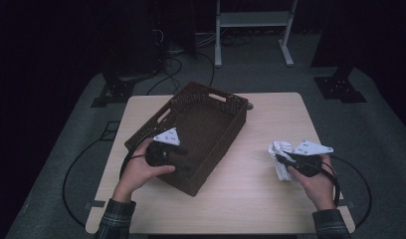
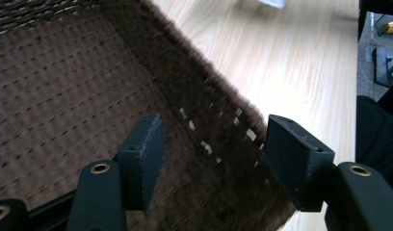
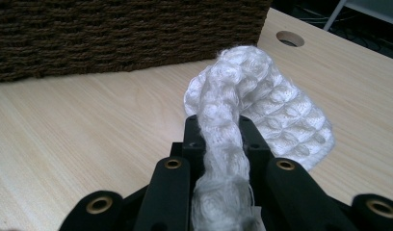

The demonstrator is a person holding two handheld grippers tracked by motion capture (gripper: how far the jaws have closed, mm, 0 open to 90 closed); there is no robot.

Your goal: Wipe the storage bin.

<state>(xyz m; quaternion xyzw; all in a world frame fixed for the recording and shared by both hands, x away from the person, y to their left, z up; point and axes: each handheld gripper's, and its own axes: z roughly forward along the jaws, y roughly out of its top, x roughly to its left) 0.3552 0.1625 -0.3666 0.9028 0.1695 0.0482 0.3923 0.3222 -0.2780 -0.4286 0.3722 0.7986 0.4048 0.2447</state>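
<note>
Cloth [image 3: 262, 110], white and waffle-knit, bunched in right gripper [image 3: 222, 132].

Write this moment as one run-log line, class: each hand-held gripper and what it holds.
left hand-held gripper: open, over basket wall | right hand-held gripper: shut on white cloth | cloth: on table, outside basket

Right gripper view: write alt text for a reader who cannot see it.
The right gripper clamps a bunched white knitted cloth between its black jaws, above a light wooden table. A dark woven basket stands behind.
</note>
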